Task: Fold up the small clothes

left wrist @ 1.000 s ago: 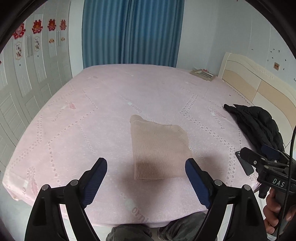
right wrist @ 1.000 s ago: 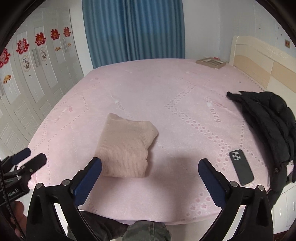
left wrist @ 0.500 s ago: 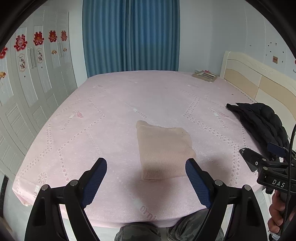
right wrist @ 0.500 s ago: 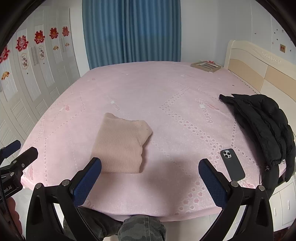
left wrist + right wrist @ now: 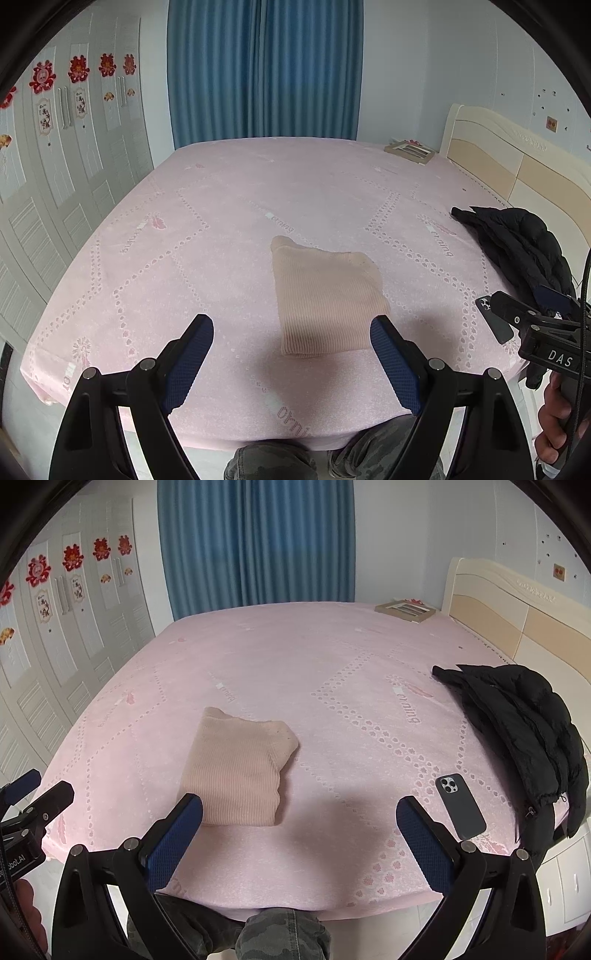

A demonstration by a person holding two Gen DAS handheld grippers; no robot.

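Pink bedsheet [image 5: 229, 206] fills more of both views than it did a second ago: the two handheld claws have drawn back and up from the bed, and its near edge and the holder's camouflage trousers [image 5: 284, 934] now show below them. That retreat, with nothing carried away, suggests the fold is finished rather than in progress.

Off to the right, a black padded jacket [image 5: 524, 731] lies heaped near the cream headboard [image 5: 517, 173], well apart from the work, with a dark smartphone [image 5: 460, 805] just beside it near the bed's edge.

At the centre of attention, the beige knitted sweater [image 5: 325, 295] rests on the sheet near the front edge as a compact, squared bundle, ribbed hem toward the holder, touched by neither tool.

Both tools hover off the mattress, level and pointed across the bed. The left claw [image 5: 291, 354] stands spread wide, blue pads framing the sweater's near edge with nothing between them. The right claw [image 5: 299, 834] is equally wide apart and empty, aimed at bare sheet between sweater and phone. Each tool's tip shows at the margin of the other's view.
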